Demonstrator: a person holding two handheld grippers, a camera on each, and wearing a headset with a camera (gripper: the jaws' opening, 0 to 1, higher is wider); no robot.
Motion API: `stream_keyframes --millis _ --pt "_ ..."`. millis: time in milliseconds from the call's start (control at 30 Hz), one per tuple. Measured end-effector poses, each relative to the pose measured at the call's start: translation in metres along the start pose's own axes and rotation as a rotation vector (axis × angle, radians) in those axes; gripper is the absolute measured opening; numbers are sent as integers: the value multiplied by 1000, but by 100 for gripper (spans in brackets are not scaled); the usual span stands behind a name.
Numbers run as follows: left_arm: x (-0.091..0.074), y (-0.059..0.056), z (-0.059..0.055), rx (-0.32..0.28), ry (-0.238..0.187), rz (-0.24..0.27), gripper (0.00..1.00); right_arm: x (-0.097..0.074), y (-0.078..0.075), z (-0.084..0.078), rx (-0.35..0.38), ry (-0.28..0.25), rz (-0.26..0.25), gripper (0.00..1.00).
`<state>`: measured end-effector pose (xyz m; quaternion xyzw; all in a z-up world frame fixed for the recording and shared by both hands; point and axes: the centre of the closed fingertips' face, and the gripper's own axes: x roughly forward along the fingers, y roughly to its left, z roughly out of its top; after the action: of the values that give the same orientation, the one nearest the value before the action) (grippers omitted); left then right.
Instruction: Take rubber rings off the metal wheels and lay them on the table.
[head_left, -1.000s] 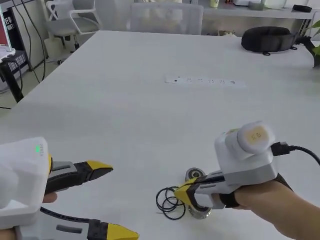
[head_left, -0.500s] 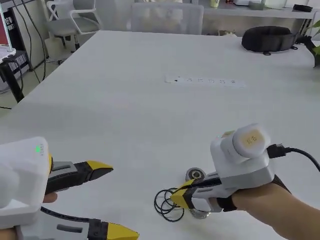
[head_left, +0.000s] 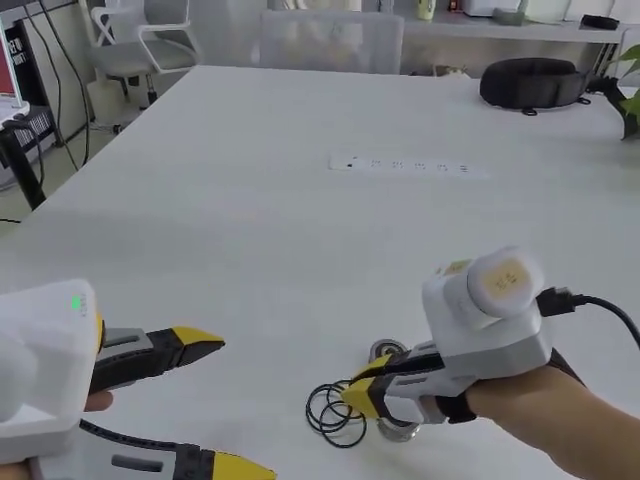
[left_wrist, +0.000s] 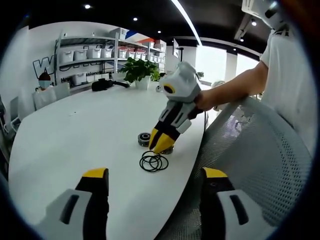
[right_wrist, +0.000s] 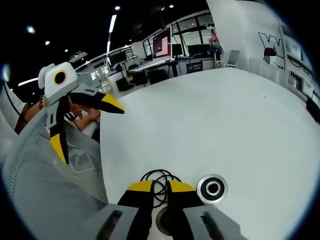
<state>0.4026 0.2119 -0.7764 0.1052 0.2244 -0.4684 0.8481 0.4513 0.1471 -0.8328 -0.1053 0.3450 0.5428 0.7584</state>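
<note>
With several rubber rings (right_wrist: 157, 182) already lying just ahead, the right gripper (right_wrist: 161, 187), nearly clenched, its hold unclear, sits over one metal wheel (right_wrist: 167, 220), a second wheel (right_wrist: 212, 189) beside it probably still to do, while the left gripper (left_wrist: 155, 175) gapes idle.

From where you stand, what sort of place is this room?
Probably an office or workshop lab: a long white table with a power strip on it, office chairs beyond it, and shelves of storage bins along the wall.

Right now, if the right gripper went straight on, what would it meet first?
Probably the loose pile of thin black rubber rings on the white table, just ahead of the right gripper tips, though depth is unclear.
</note>
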Motion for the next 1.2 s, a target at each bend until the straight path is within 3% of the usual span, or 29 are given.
stream_keyframes --millis 133,733,1000,1200 --pt "0 0 0 1 0 -1 72 -2 6 4 -32 -12 22 14" --pt "0 -1 -1 7 5 -10 73 -8 35 15 -197 20 78 42" --pt "0 -1 0 8 -2 -9 73 -17 42 23 -214 4 84 47" --pt "0 -1 1 10 -5 -9 73 -32 43 32 -191 -37 72 53"
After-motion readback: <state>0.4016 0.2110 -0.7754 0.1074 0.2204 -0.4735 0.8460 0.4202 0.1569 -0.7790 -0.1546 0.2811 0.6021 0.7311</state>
